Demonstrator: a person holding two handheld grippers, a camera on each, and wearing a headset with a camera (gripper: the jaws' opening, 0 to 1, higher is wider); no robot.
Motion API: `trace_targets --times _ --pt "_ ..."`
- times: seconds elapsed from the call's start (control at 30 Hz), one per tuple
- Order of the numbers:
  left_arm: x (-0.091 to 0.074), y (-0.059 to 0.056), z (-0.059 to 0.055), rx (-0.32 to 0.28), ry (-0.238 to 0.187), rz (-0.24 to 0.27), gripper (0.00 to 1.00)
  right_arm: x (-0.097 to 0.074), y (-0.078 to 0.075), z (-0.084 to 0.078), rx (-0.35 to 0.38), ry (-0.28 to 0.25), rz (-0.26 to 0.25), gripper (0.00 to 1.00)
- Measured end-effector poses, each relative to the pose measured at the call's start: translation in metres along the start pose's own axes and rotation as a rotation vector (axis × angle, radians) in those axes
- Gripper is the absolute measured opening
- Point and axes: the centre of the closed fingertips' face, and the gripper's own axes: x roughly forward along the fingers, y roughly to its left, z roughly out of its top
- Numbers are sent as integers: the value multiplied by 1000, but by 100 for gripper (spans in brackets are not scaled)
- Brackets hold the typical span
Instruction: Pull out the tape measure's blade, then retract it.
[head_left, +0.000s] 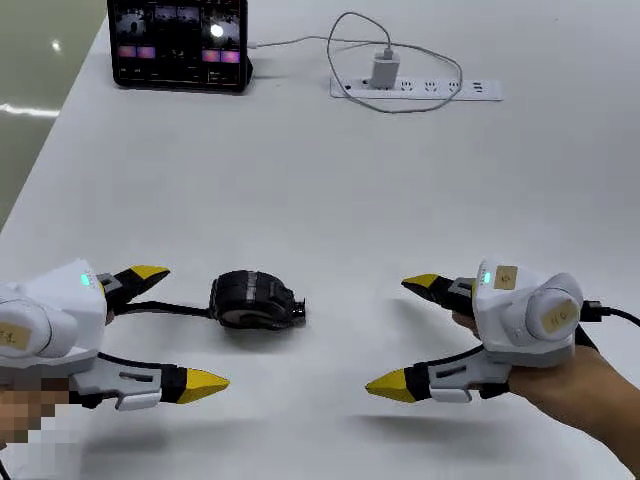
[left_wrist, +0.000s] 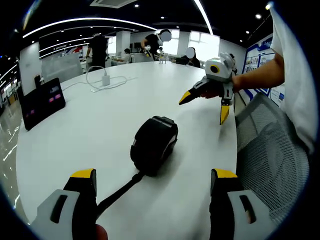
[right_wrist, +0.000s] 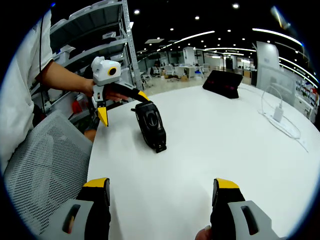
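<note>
tape measure: black case (head_left: 255, 299) lying on the white table (head_left: 300, 180), between my two claws and nearer the left one; neither claw touches it.
tape measure, left gripper view: case (left_wrist: 154, 144) sits just ahead of my jaws, roughly centred between them.
tape measure, right gripper view: case (right_wrist: 151, 125) is well ahead of my jaws, with its small front end pointing back toward me.
strap: black strap (head_left: 170, 310) runs from the case toward my left claw. In the left gripper view it (left_wrist: 117, 192) comes down between the jaws, close to one of them; can't tell if it touches.
left gripper: (head_left: 188, 326) jaws spread wide, yellow tips well apart, holding nothing, just above the table. My own view (left_wrist: 153, 175) shows the same wide gap. Seen from the other claw (right_wrist: 124, 108), its tips are beside the case.
right gripper: (head_left: 392, 334) also wide open and empty, pointing at the case from the other side, well apart from it. My own view (right_wrist: 161, 183) shows table between the tips. It also shows in the left gripper view (left_wrist: 203, 111), past the case.
far end of table: tablet (head_left: 180, 45) with lit screen; power strip (head_left: 420, 88) with a white charger (head_left: 386, 70) plugged in and a looped cable.
beside table: grey mesh chair (left_wrist: 265, 150).
</note>
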Motion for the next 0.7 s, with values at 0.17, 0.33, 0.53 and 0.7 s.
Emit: trace_targets --times 0.17,0.33,0.53,0.7 --pt "5 1 2 37 10 -25 89 7 -1 4 -20 2 10 83" --pt "9 5 1 64 24 -35 87 15 -3 8 -29 0 21 83" --pt "15 7 0 93 48 -52 84 26 -5 9 -33 4 37 83" --pt "20 9 0 118 67 -68 80 33 -7 9 -39 11 42 84"
